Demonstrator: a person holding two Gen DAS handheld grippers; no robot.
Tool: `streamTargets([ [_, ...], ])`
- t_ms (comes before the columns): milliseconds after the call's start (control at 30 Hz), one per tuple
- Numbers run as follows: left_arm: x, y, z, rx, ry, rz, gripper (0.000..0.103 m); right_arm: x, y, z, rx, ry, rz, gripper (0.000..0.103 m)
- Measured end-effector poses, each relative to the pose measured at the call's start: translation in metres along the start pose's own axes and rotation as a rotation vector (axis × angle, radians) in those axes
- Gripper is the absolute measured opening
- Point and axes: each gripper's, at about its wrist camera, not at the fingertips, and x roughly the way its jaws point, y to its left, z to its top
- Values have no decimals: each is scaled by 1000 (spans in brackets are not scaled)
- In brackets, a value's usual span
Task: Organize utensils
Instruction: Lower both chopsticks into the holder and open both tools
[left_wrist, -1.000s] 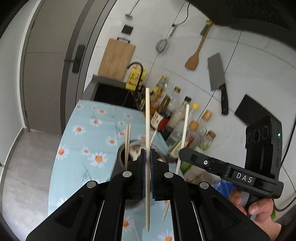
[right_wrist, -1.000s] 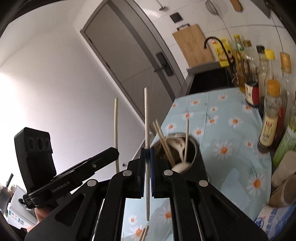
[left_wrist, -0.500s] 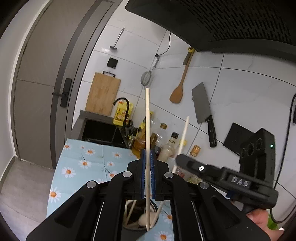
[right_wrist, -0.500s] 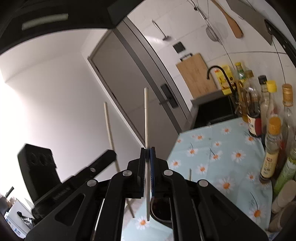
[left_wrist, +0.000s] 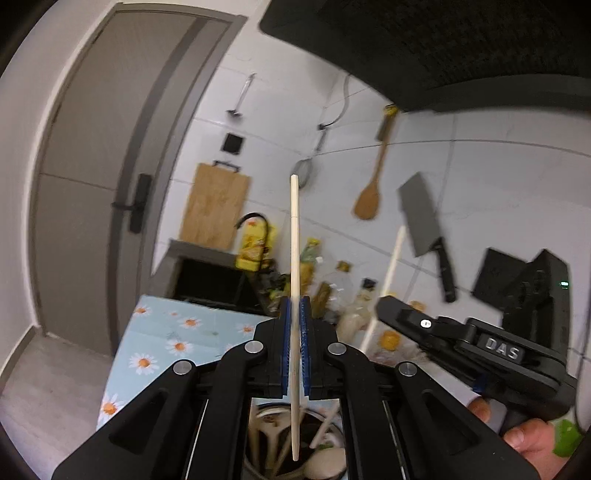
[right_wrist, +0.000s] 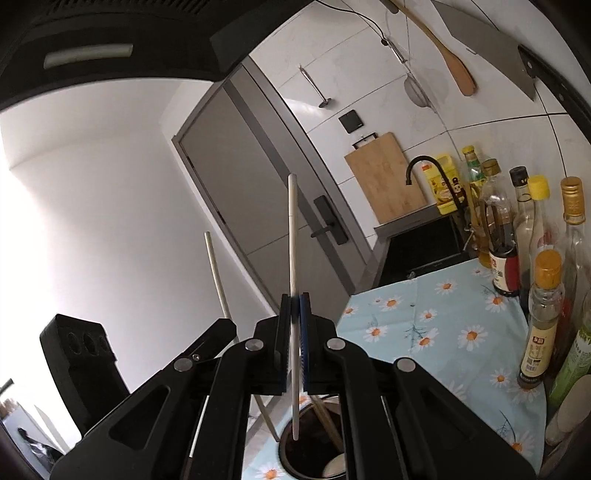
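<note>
Kitchen counter covered by a daisy-print cloth (right_wrist: 436, 325), seen from both wrist cameras; behind it a grey door (left_wrist: 92, 184) with a black lever handle, and a white tiled wall (left_wrist: 480, 177) on which hang a wooden cutting board (left_wrist: 216, 206), a cleaver (left_wrist: 421, 218), a wooden spatula (left_wrist: 369, 199), a strainer and a ladle; a dark range hood (left_wrist: 443, 48) fills the upper right of the left view; a row of bottles (right_wrist: 539, 295) stands along the wall edge of the surface, with a black faucet (right_wrist: 424, 166) and a sink beyond its far edge; a dark round utensil holder (right_wrist: 314, 443) sits at the near edge of the surface, directly under both grippers, containing wooden chopsticks and a pale spoon; the left gripper (left_wrist: 294, 332) is clamped on a pale chopstick (left_wrist: 294, 258), held upright, its lower tip hanging over the mouth of the holder; the right gripper (right_wrist: 294, 332) is likewise clamped on a second pale chopstick (right_wrist: 291, 240), upright, with its lower tip over the holder's opening; each gripper and its chopstick appear in the other's view, side by side and apart; a hand (left_wrist: 532, 443) grasps the right gripper's handle at the lower right of the left view.
</note>
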Motion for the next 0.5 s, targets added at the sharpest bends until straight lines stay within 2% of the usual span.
streamTargets([
  [167,8,8,-14,-18,18,5,4,14,-2,-21,-64,43,-55,6],
  [500,14,5,-37,20,74,13,4,22,6,-45,-119,79,-84,6],
])
